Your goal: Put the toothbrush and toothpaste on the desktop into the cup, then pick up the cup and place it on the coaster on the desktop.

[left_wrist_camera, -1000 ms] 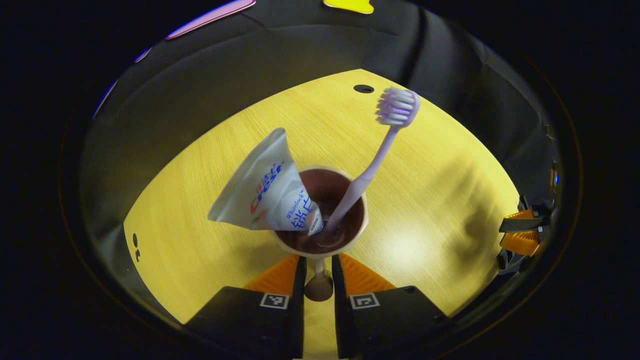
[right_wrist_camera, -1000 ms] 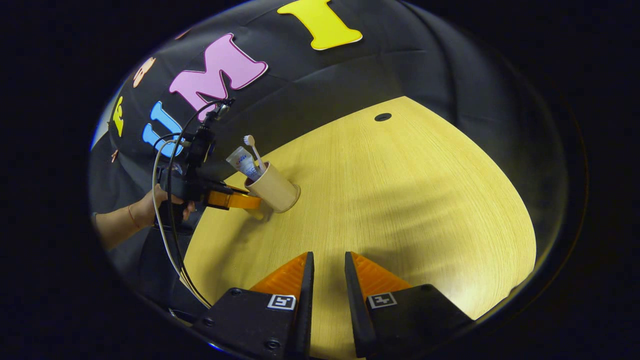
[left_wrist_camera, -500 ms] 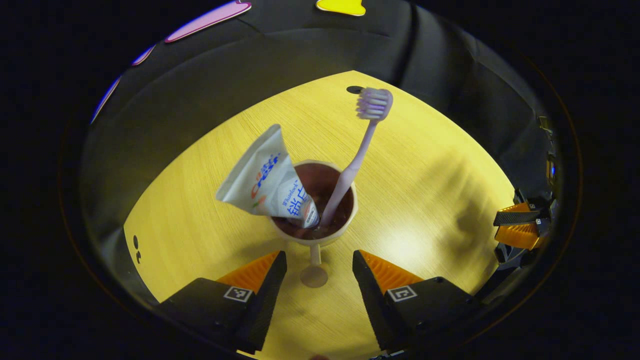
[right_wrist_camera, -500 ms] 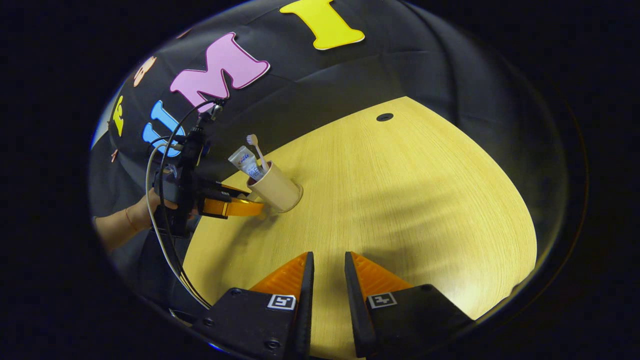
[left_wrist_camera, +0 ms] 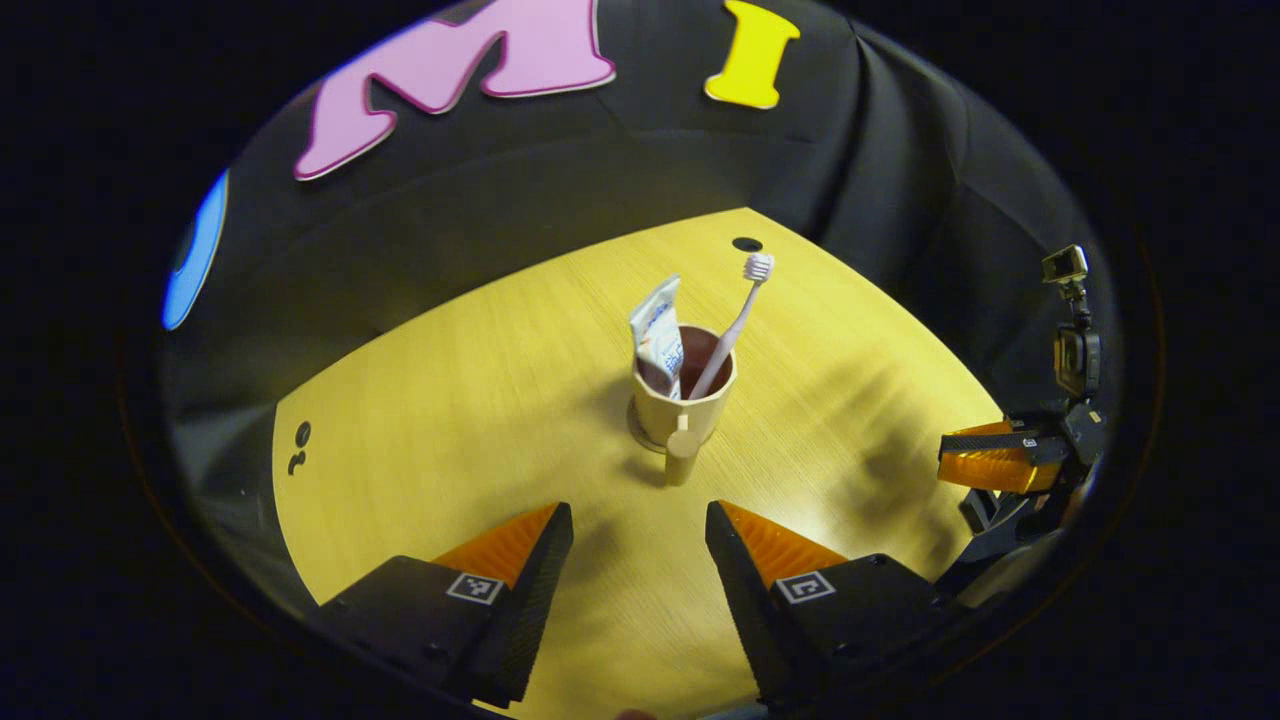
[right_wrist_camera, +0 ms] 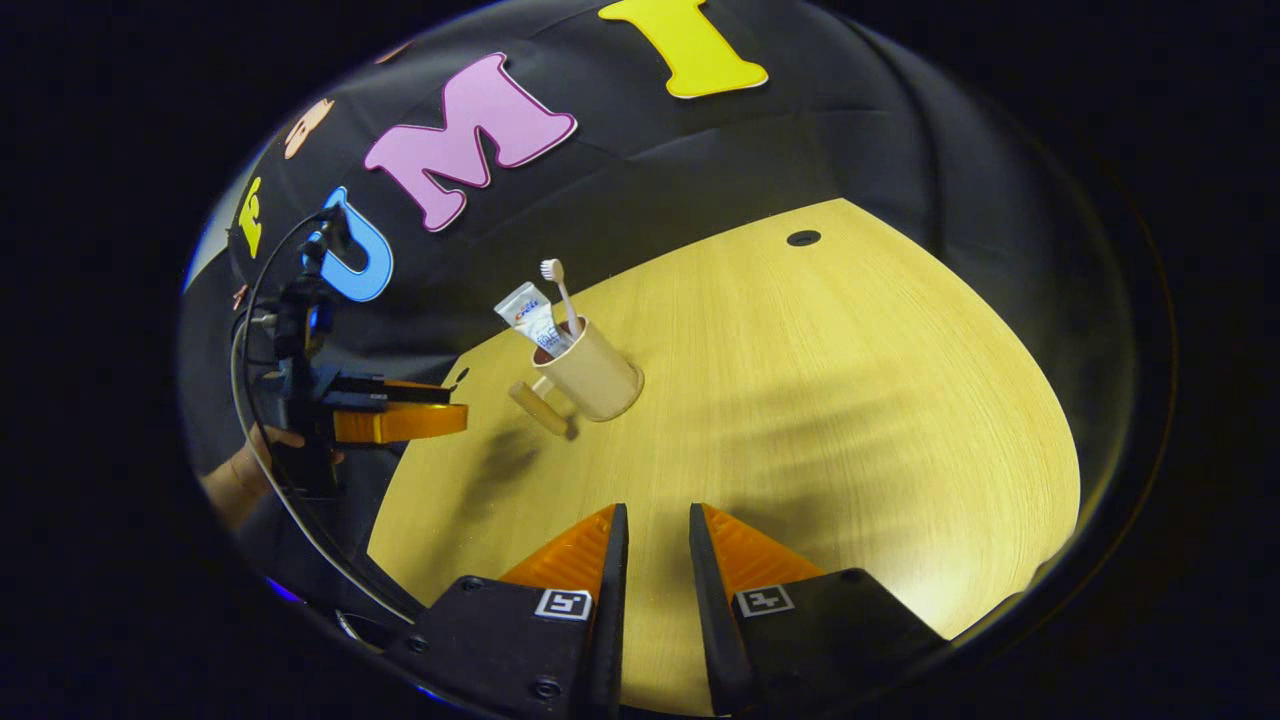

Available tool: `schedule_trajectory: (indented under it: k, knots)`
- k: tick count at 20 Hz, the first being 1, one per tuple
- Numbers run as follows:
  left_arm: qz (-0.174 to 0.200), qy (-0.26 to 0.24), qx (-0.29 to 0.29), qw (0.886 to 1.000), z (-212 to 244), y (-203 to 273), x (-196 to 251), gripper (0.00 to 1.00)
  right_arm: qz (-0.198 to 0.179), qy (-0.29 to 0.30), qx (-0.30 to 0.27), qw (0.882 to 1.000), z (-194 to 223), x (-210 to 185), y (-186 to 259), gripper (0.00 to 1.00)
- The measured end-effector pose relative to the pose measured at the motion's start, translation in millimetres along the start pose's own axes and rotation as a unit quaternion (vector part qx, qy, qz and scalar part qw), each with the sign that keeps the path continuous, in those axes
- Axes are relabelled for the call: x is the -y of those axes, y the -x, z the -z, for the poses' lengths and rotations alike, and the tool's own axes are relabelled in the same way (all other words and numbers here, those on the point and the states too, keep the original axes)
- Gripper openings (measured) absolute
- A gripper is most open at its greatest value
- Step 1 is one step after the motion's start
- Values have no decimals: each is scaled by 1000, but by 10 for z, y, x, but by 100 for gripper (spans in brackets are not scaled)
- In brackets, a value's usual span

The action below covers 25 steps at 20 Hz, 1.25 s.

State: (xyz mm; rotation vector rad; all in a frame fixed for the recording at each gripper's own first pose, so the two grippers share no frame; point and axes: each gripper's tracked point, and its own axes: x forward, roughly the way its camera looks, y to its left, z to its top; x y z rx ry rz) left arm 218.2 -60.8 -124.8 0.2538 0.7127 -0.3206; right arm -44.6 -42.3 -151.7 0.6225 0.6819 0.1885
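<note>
Now that our left gripper [left_wrist_camera: 638, 530] has let go of the handle and drawn back, we see in the left gripper view the cup [left_wrist_camera: 684, 400] standing alone at about 12 o'clock from our fingers, well apart from them. A second ago those fingers were pinched on the handle; half a second ago they had spread, and they remain wide with nothing between them. The toothpaste [left_wrist_camera: 658, 330] leans to 11 o'clock and the toothbrush [left_wrist_camera: 735, 320] to 1 o'clock, both inside the cup. A thin disc rim shows under the cup's base, which we take to be the coaster [left_wrist_camera: 634, 428], so we judge the placing done. At 3 o'clock the right gripper [left_wrist_camera: 985, 465] waits over the desk's edge.

Turning to the right gripper view, we find the cup [right_wrist_camera: 592, 375] upright on the desktop [right_wrist_camera: 850, 400] at 11 o'clock, its handle pointing toward the left gripper [right_wrist_camera: 400, 420] at 9 o'clock. That gripper sat against the cup before; now it hangs clear of it, held by a hand [right_wrist_camera: 245, 470]. Our right gripper [right_wrist_camera: 650, 560] keeps its fingers narrow, nearly together, holding nothing, as in both earlier frames. We judge only withdrawal is left.
</note>
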Motion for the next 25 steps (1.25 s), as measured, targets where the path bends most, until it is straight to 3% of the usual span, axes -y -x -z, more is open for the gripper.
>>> schedule_trajectory:
  k: [4,13,14,15,16,18,19,20,21,22,25]
  knots:
    - [-13,46,38,998,174,467,-144,83,-4,11,0,1000,-8,-151,24,37]
    - [-54,136,110,983,591,954,-286,83,-3,33,-6,999,45,-401,162,37]
    - [-57,144,113,981,646,939,-268,81,-4,35,-6,999,56,-427,179,20]
    - [-60,151,116,980,702,942,-250,80,-4,36,-7,999,61,-460,187,20]
    - [-61,158,117,978,760,943,-227,80,-5,37,-8,999,84,-488,203,37]
    - [-60,171,116,977,888,967,-175,80,-5,40,-10,999,126,-542,219,37]
    - [-59,176,113,976,960,974,-150,80,-5,42,-12,999,146,-561,214,20]
    - [-61,181,109,975,1033,966,-125,80,-4,44,-13,999,175,-580,228,20]
    - [-61,186,104,975,1108,952,-102,80,-4,45,-14,999,199,-594,226,37]
    - [-61,189,97,975,1142,957,-98,80,-4,44,-16,999,209,-613,225,20]
    - [-54,199,81,975,1251,919,-36,80,-6,44,-15,999,235,-676,230,20]
